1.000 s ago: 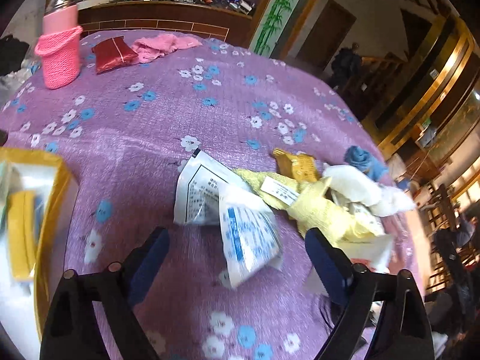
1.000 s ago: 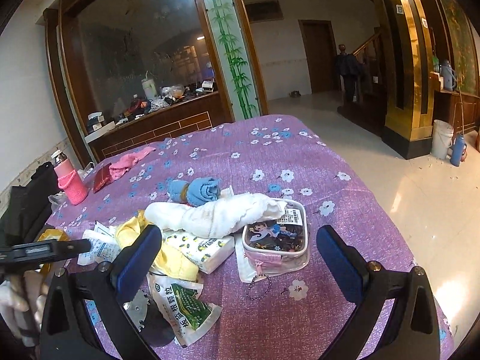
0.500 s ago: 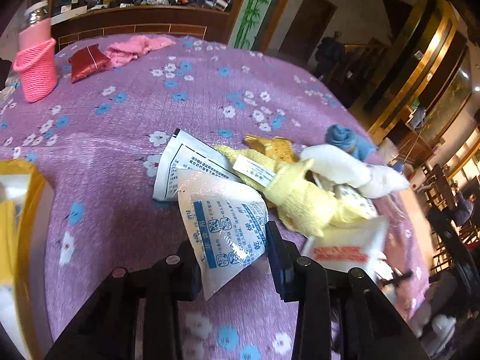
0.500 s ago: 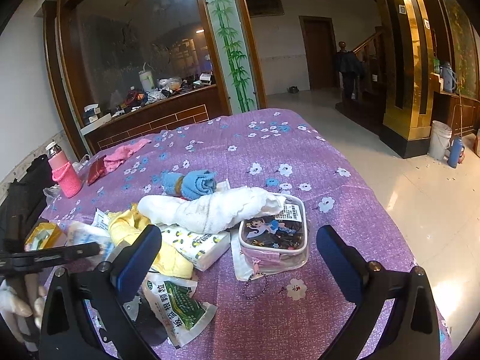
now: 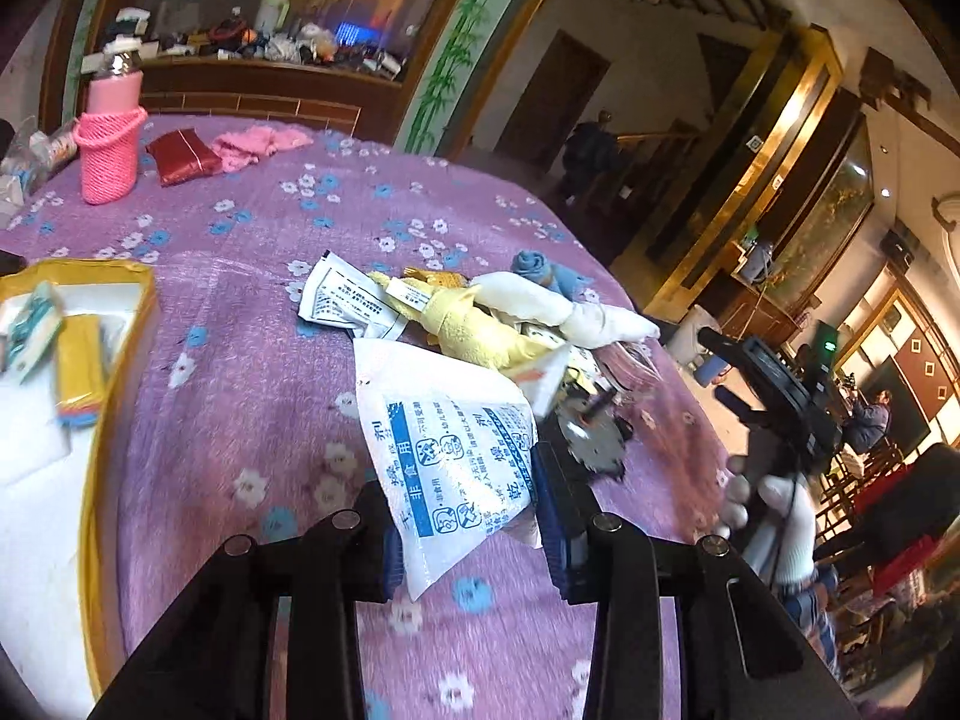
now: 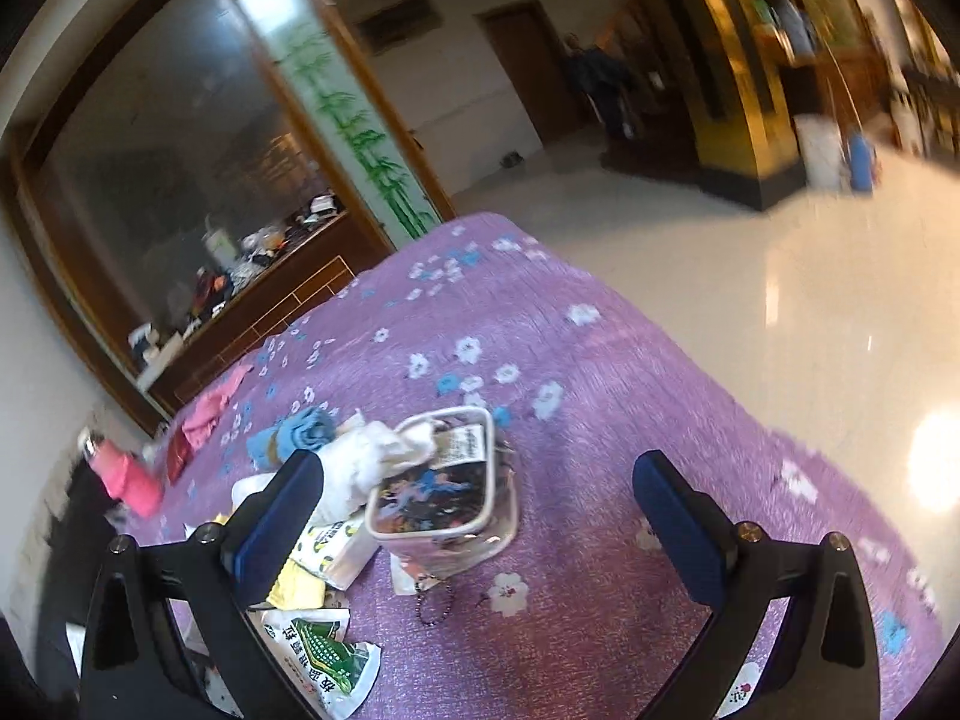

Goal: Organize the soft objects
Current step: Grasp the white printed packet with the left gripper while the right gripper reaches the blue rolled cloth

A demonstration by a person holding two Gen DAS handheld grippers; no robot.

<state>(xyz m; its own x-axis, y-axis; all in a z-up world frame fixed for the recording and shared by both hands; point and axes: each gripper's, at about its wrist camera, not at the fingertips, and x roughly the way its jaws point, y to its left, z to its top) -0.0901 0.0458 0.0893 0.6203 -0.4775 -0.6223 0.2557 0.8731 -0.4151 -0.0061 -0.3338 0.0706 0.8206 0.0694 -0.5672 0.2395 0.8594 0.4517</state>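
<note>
My left gripper [image 5: 465,516] is shut on a white sachet with blue print [image 5: 447,450] and holds it above the purple flowered cloth [image 5: 252,312]. Beyond it lies a pile: another white sachet [image 5: 342,300], a yellow cloth [image 5: 474,330], a white rolled towel [image 5: 558,309] and a blue rolled cloth [image 5: 537,267]. My right gripper [image 6: 480,510] is open and empty, tilted, above a clear pouch with cartoon print [image 6: 444,492]. The white towel [image 6: 372,462] and blue cloth [image 6: 300,432] lie behind its left finger.
A yellow-rimmed white box [image 5: 90,420] with a yellow pack inside stands at the left. A pink bottle in a knit sleeve [image 5: 111,138], a red pouch [image 5: 183,156] and a pink cloth [image 5: 252,141] sit at the far edge. A green-printed packet [image 6: 324,654] lies near me.
My left gripper has closed on the blue-print sachet and lifted it off the pile. My right gripper has tilted and swung, its view now blurred.
</note>
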